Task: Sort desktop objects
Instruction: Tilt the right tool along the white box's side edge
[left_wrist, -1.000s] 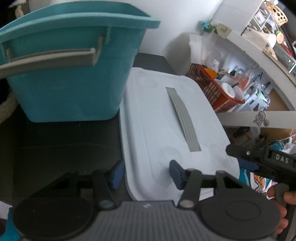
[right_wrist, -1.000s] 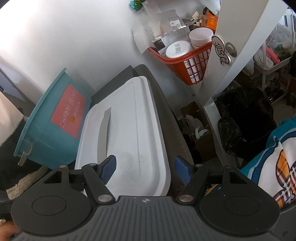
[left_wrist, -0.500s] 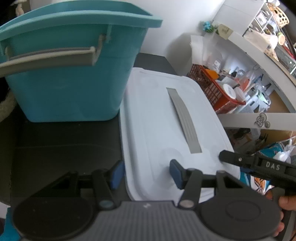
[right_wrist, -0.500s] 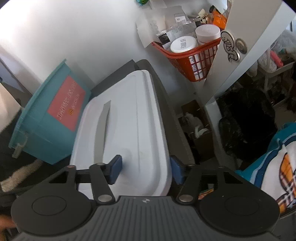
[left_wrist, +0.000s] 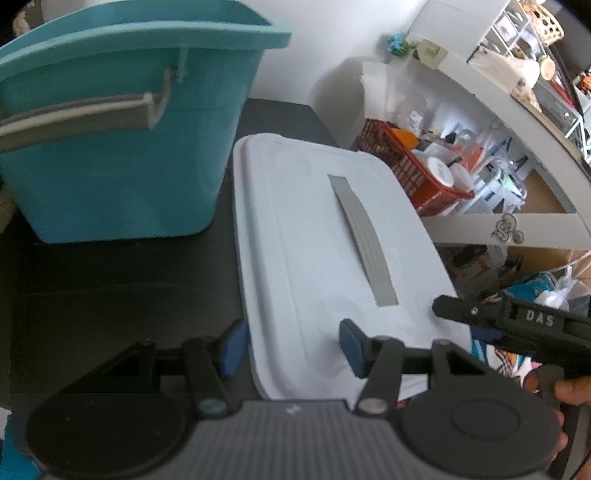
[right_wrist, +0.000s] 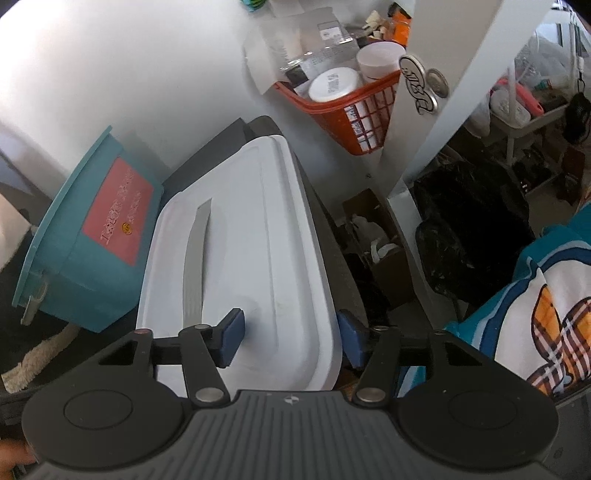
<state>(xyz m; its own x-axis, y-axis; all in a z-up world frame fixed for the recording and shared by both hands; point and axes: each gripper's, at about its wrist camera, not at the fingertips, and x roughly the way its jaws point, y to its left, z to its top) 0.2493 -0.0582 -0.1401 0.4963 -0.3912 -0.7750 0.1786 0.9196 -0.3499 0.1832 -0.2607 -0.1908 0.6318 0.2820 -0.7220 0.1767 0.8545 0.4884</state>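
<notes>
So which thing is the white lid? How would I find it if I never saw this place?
Find the dark table and the big teal bucket standing on it. Right beside the bucket, on the side nearer the red basket, lies the white lid. It is flat, not tall like the bucket, and it is the only thing with a grey strip handle running down its middle.

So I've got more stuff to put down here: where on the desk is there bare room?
The dark desk is bare in front of the teal bin, left of the white lid. The lid's flat top either side of its grey strip is free too. The red basket is packed; both grippers crowd the lid's near end.
</notes>
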